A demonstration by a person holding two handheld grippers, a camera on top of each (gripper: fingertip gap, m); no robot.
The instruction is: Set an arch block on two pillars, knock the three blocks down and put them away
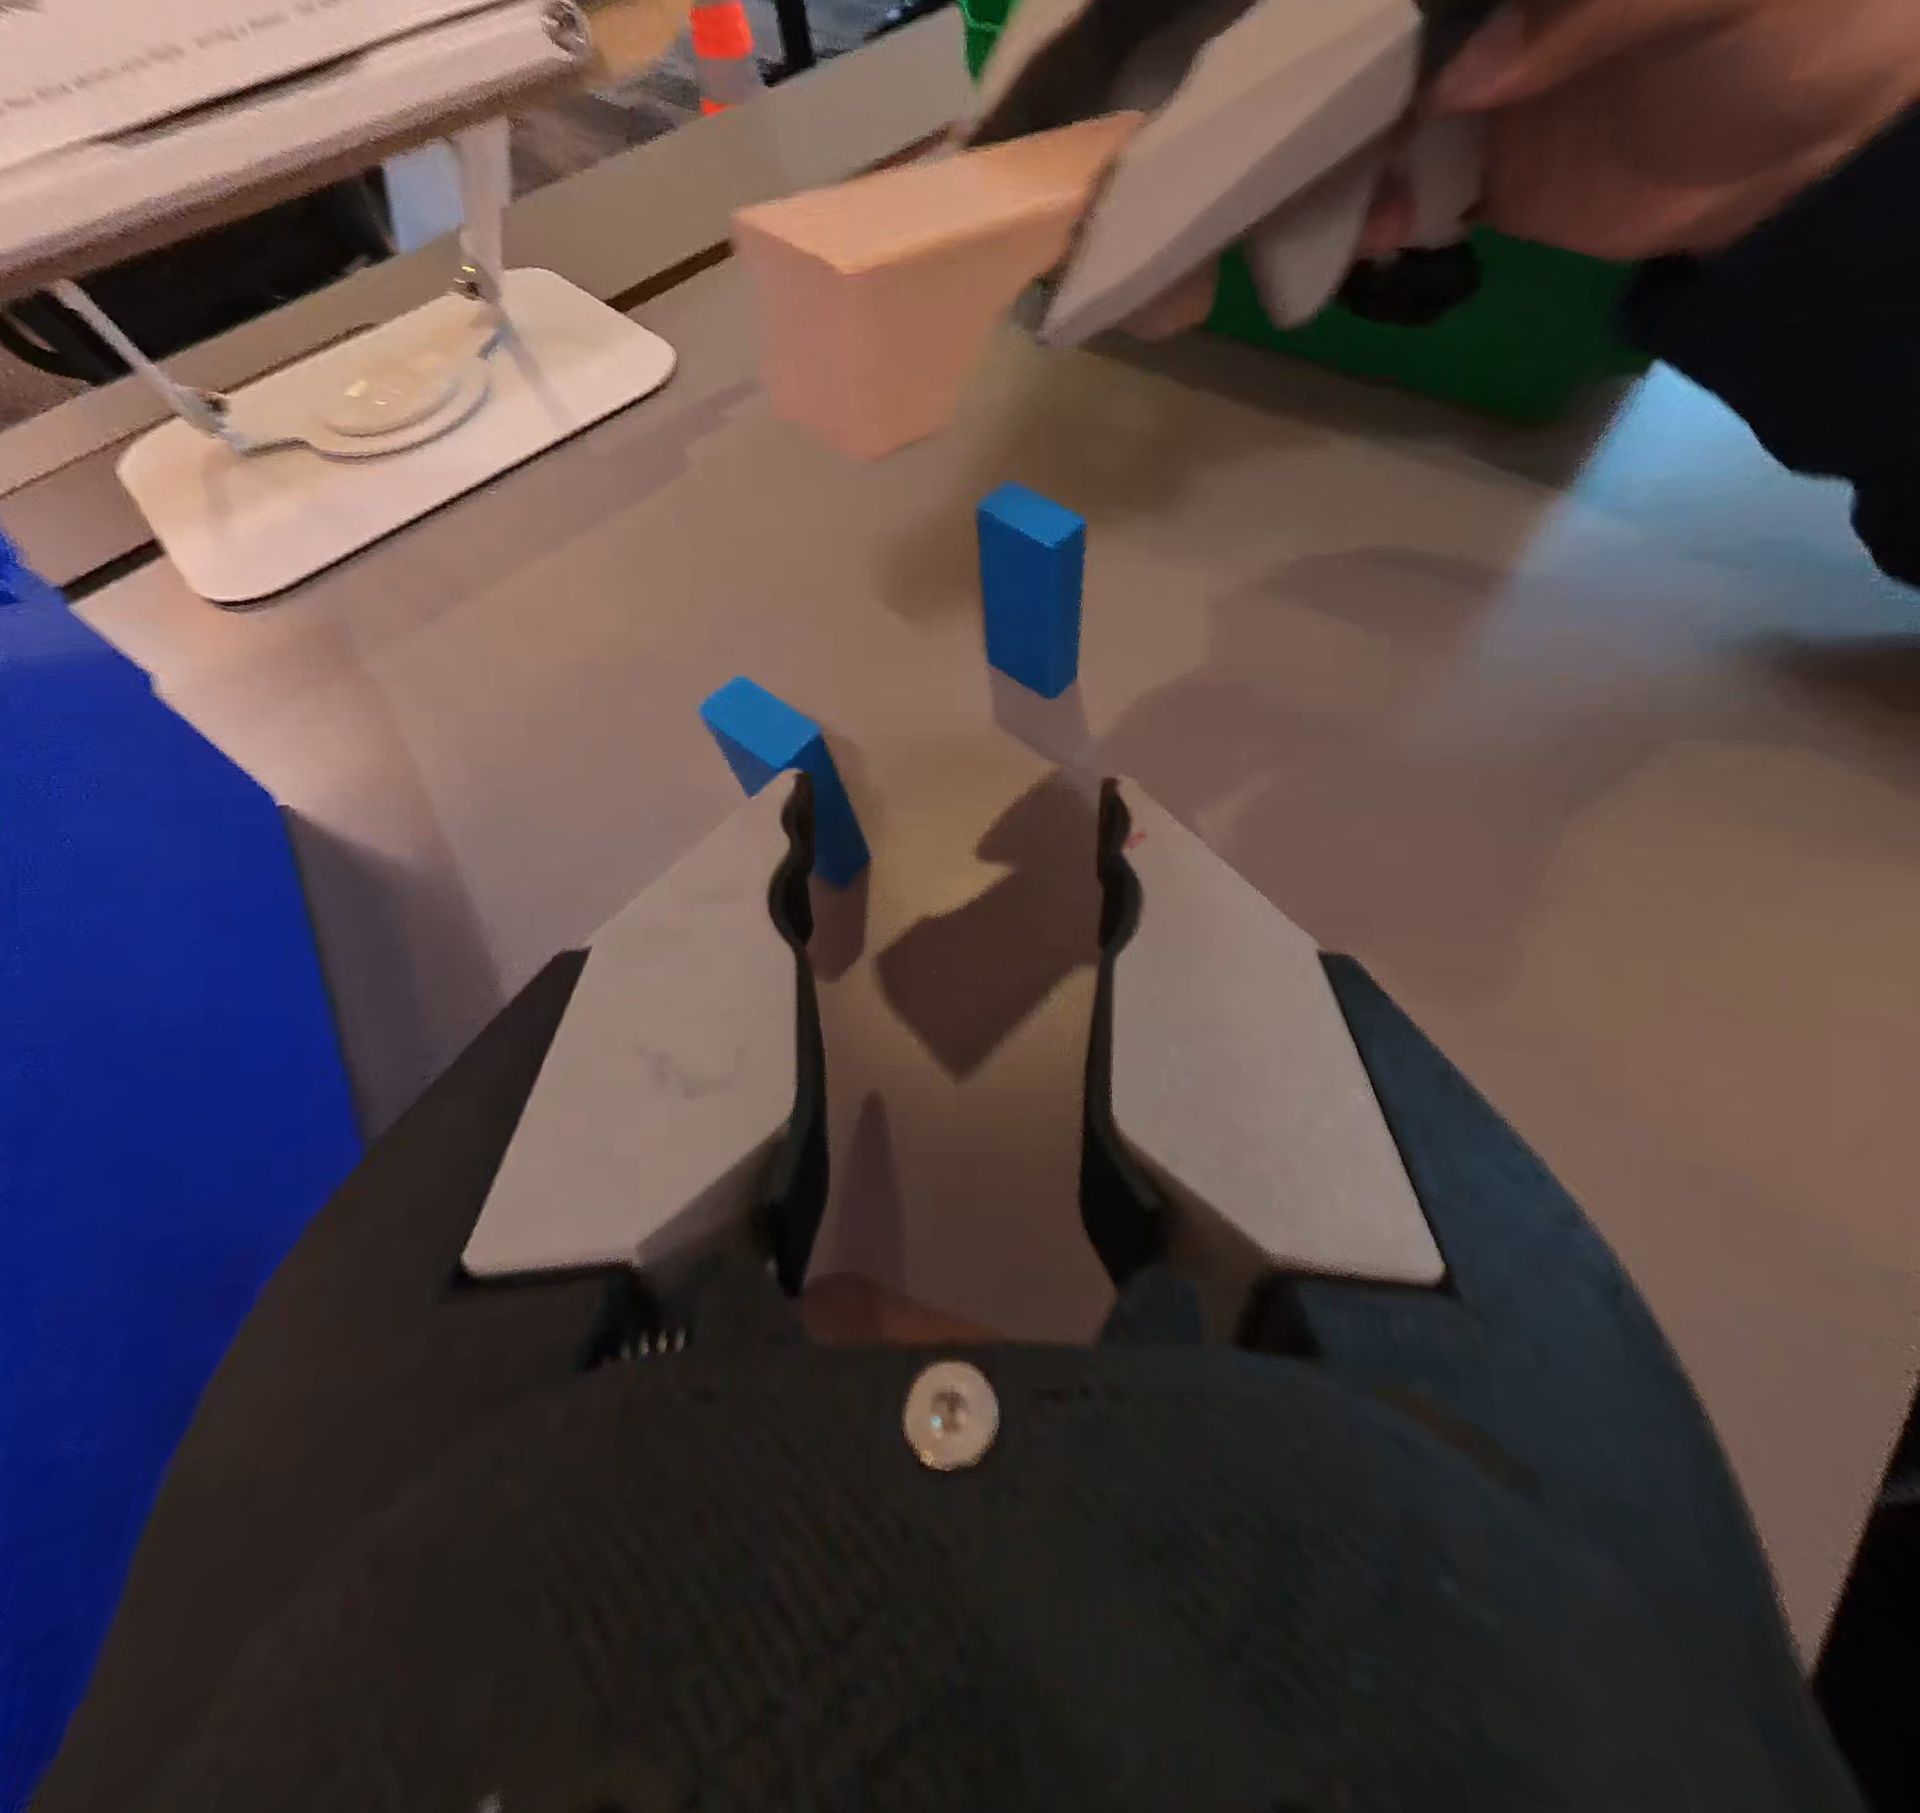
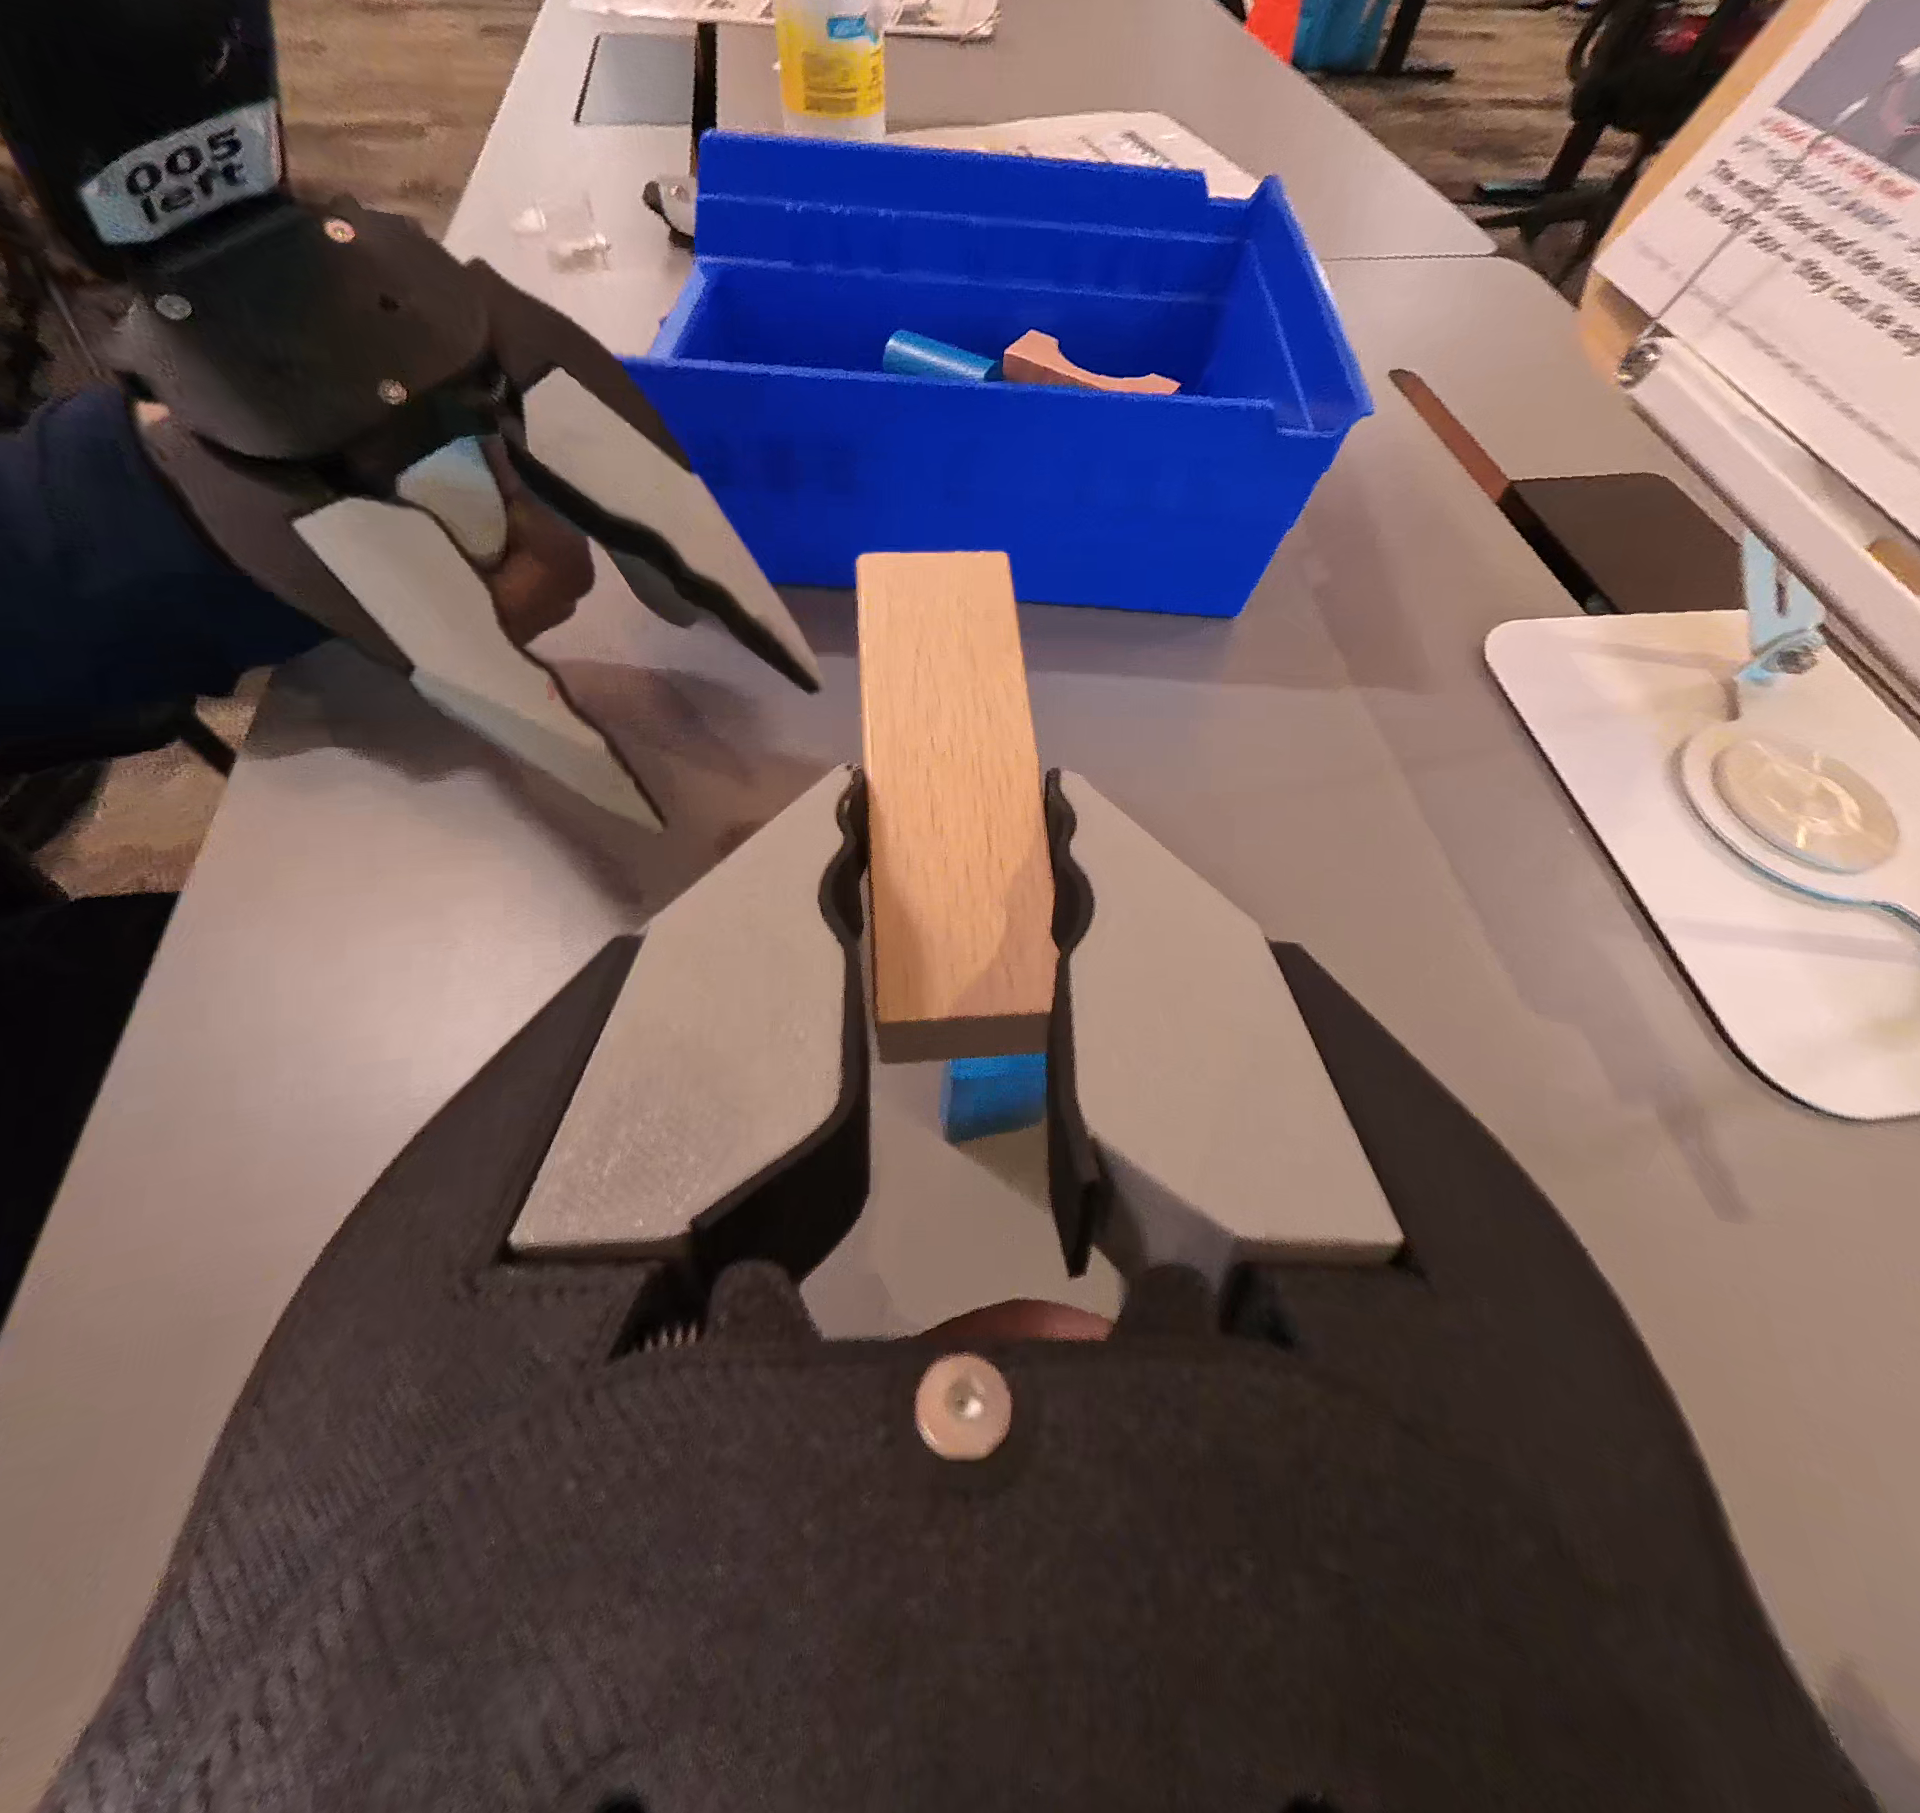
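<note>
My right gripper [image 2: 953, 787] is shut on a plain wooden block [image 2: 951, 797] and holds it level above the table. It also shows in the left wrist view [image 1: 1023, 225] with that block [image 1: 904, 309] in the air. Two blue pillars stand upright on the grey table [image 1: 1351, 880]: the far one [image 1: 1029, 589] below the wooden block, the near one [image 1: 784, 776] just past my left fingertip [image 1: 748, 849]. One pillar's top [image 2: 992, 1093] shows under the block's near end. My left gripper [image 1: 951, 792] is open and holds nothing; it also shows in the right wrist view [image 2: 732, 755].
A blue bin [image 2: 987, 506] beyond the block holds a blue cylinder [image 2: 930, 381] and a wooden arch piece [image 2: 1091, 376]. A white stand base [image 2: 1662, 828] with a sign sits to the right. A green bin [image 1: 1455, 329] lies behind the right gripper. A spray bottle [image 2: 831, 18] stands farther back. There is about 9 centimetres between the tips of the two grippers.
</note>
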